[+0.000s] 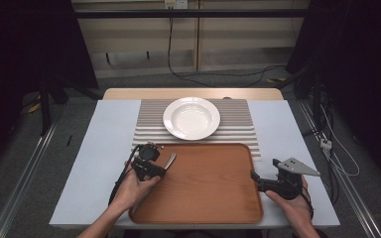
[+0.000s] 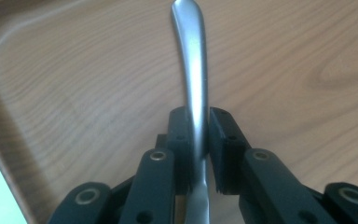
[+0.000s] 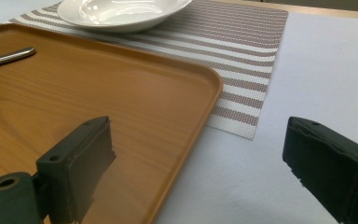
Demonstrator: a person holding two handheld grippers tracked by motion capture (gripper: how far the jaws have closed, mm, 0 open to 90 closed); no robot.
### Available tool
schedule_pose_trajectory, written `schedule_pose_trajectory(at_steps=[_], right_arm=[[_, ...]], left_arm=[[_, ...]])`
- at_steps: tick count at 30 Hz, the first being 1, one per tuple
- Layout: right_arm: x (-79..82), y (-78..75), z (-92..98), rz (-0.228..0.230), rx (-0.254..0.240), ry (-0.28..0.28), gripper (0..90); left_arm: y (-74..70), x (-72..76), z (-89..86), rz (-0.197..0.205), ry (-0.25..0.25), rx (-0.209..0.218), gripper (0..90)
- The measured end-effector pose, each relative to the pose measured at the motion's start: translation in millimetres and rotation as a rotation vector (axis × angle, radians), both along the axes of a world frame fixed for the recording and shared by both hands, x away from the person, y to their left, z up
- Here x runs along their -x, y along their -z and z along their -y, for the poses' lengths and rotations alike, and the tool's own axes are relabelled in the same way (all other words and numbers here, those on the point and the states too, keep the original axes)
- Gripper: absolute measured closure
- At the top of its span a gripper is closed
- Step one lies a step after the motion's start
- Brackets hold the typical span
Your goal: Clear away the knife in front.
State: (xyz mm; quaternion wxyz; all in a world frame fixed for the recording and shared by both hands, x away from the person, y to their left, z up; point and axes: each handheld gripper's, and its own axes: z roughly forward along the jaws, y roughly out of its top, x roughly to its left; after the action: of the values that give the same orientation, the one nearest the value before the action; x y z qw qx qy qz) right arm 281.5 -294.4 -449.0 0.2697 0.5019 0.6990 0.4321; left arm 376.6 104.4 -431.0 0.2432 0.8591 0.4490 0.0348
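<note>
My left tool is clamped on a metal utensil handle. In the left gripper view both pads press its sides with the handle on edge between them and its rounded end running out ahead over the wooden tray. I can't tell whether it is a spoon, fork or knife, since the working end is hidden under the tool. In the high view the utensil sits over the tray's near-left part, close to the left rim.

I judge it light, rigid and not fragile, but the brushed steel is smooth and the handle tapers, so it could pivot or slide in the pads. The grip sits partway along the handle, not at the tip, which should limit swing. I'd take hold nearer the balance point if it droops.

The tray rim is raised, so I'd lift clear before crossing it. Beyond its far edge lies the striped placemat with the white plate on it. The plate is ceramic, so the steel should not knock it. Bare mat lies on either side of the plate.

My right tool hangs by the tray's right rim, wide open with nothing in it. In the right gripper view one jaw is over the tray and the other over the worktop. The worktop is bare on that side, so there is room.
</note>
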Motion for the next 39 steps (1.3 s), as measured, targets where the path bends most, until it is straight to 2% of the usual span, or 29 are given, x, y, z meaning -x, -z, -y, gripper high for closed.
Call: schedule_pose_trajectory(at_steps=[7,9,14,16,19,21,25,27,29,31,35,39], right_arm=[[0.0,-0.2,-0.5,0.002,0.001,-0.001,8.1],[0.1,-0.1,-0.3,0.000,0.001,-0.001,8.1],[0.3,-0.2,-0.1,0.002,0.000,-0.001,8.1],[0.3,-0.2,-0.1,0.002,-0.001,-0.001,8.1],[0.6,-0.4,-0.5,0.004,0.001,-0.002,8.1],[0.8,-0.4,-0.6,0.004,0.003,0.000,8.1],[0.7,-0.3,0.0,0.003,0.001,-0.001,8.1],[0.3,-0.3,0.0,0.004,0.001,-0.002,8.1],[0.2,-0.2,-0.2,0.004,0.001,-0.004,8.1],[0.2,-0.2,-0.1,0.005,0.000,-0.005,8.1],[0.8,-0.1,0.5,0.003,-0.002,-0.006,8.1],[0.7,0.3,1.1,0.001,-0.008,-0.004,8.1]], left_arm=[[1.9,3.3,-4.4,0.025,0.023,0.022,79.0],[2.0,2.7,-6.0,0.023,0.030,0.031,77.3],[3.0,1.9,-9.8,0.057,0.048,0.042,68.3],[1.5,1.8,-12.0,0.081,0.066,0.061,60.6],[-1.6,0.9,-15.5,0.139,0.061,0.077,42.8],[-2.3,-1.1,-18.0,0.164,0.067,0.084,33.3],[-3.4,-3.8,-20.1,0.162,0.066,0.102,18.2],[-6.2,-2.1,-20.7,0.171,0.095,0.131,17.7],[-9.8,-0.5,-20.1,0.182,0.134,0.139,15.2],[-12.1,1.8,-18.5,0.194,0.144,0.153,14.4],[-14.8,4.1,-14.8,0.211,0.157,0.178,18.1],[-15.9,5.9,-9.2,0.233,0.185,0.209,34.9]])
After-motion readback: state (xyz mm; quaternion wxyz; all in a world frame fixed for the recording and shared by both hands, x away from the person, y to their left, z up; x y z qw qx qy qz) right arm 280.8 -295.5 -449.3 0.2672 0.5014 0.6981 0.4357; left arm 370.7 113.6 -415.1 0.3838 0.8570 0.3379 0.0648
